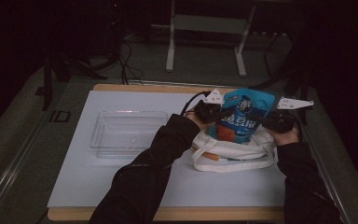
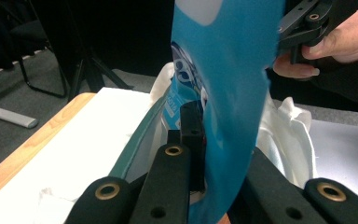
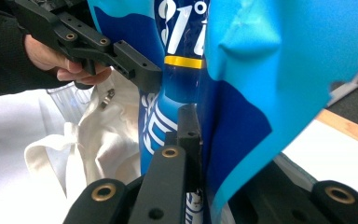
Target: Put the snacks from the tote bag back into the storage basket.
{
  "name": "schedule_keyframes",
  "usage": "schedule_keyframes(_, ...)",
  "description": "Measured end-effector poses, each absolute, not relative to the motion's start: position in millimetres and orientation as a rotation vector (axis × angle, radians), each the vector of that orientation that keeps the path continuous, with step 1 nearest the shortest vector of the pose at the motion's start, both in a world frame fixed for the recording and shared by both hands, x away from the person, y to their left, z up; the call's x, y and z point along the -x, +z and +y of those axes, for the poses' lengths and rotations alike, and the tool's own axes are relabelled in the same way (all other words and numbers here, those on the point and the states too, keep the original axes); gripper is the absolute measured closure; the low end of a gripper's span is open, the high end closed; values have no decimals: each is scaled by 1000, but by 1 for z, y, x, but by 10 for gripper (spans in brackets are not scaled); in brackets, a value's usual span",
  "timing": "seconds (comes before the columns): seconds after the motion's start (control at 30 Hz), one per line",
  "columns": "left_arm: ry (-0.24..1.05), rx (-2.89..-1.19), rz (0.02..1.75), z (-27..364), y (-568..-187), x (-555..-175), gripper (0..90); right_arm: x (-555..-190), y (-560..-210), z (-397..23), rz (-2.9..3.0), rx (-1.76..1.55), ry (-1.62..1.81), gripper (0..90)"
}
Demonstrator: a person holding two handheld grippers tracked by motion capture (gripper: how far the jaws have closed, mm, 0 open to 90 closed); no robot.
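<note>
1. The clear rectangular plastic tray [image 1: 128, 133] sits empty on the left of the white tabletop [image 1: 121, 186], well apart from both hands.
2. The left gripper [image 1: 213, 112] is closed on the left edge of the glossy blue snack pouch [image 1: 244, 114]; the left gripper view has the film pinched between the black fingers [image 2: 192, 135]. The left forearm, in a dark sleeve, crosses diagonally from the bottom centre toward the pouch.
3. The pouch stands upright, its lower part down inside the mouth of the white cloth tote bag [image 1: 233, 151], which lies slumped on the right half of the tabletop.
4. The right gripper [image 1: 271, 120] clamps the pouch's right edge, the film folded between its fingers [image 3: 189, 135]. The right forearm comes nearly straight up from the bottom.
5. As a judgement: the pouch is either being lifted from the bag or lowered in. Either way both hands must move together, level, keeping the bag mouth from snagging.
</note>
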State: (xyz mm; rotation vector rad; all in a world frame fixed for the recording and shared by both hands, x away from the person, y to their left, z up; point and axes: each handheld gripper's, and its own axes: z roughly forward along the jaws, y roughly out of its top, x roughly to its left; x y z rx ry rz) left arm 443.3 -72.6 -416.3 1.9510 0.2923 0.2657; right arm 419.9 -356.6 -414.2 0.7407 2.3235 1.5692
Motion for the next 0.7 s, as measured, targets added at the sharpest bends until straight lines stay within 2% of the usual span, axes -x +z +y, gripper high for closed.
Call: schedule_keyframes(0.7, 275, -1955, 255, -74, -372, -441, 900, -415, -375, -361, 2283, -694, 1585, 883)
